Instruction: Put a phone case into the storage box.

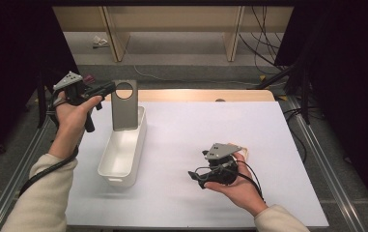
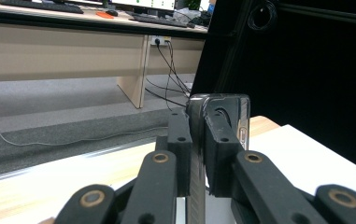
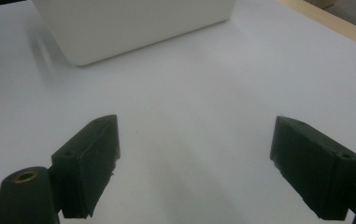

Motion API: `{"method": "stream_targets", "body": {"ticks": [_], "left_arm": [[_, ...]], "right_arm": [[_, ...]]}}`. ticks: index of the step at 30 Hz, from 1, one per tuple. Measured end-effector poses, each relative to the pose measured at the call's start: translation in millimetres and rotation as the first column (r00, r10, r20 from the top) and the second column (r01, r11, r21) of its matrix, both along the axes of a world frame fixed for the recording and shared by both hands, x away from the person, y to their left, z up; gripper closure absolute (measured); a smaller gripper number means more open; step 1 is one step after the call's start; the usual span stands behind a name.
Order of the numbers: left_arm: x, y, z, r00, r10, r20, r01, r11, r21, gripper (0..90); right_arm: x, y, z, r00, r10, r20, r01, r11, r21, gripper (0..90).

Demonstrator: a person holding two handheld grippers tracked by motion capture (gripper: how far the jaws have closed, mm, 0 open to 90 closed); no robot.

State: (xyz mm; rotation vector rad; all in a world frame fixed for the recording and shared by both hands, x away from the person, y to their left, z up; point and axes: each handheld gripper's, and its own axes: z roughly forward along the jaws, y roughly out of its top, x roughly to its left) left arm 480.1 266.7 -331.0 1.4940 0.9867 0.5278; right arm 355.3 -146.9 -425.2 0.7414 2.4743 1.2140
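I am working over the white table [image 1: 196, 145], where the white bin [image 1: 123, 150] is sitting at my left with its long side running away from me. My left gripper [image 1: 105, 90] is clamping the grey phone case [image 1: 124, 104] by its upper edge, letting it hang upright with its bottom end inside the bin's far part, ready, I judge, for lowering. My right gripper [image 1: 195, 176] is resting low near the table, jaws spread wide with nothing between them, waiting clear.
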Motion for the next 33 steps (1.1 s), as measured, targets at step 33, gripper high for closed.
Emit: {"method": "stream_targets", "body": {"ticks": [33], "left_arm": [[31.0,0.8,-23.2,0.999,0.002,-0.045,0.0,0.9991,0.044,81.7]], "right_arm": [[0.1,0.1,-0.2,1.0,0.001,-0.003,-0.001,1.0,0.005,16.7]]}}
